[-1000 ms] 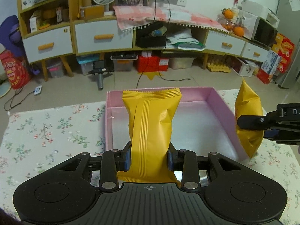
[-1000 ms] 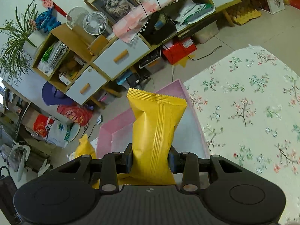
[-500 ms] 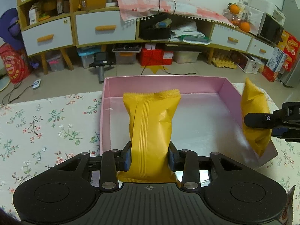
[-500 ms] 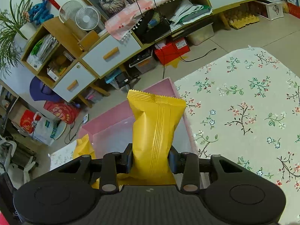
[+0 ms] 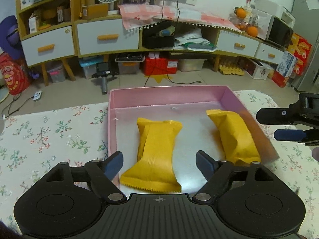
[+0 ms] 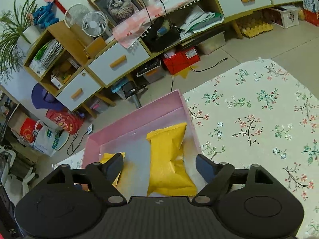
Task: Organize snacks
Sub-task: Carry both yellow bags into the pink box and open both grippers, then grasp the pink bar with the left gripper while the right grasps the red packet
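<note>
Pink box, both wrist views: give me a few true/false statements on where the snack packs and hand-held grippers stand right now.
1. Two yellow snack packs lie inside the pink box. True: one sits in front of the left hand-held gripper, the other by the box's right wall.
2. The left hand-held gripper is clamped on a pack. False: its jaws are opening and its pads stand clear of the pack between them.
3. The right hand-held gripper holds nothing. True: its jaws are opening, pads off the pack.
4. The box sits on bare wood. False: it sits on a floral cloth.
5. The two packs are stacked. False: they lie side by side, apart.
</note>
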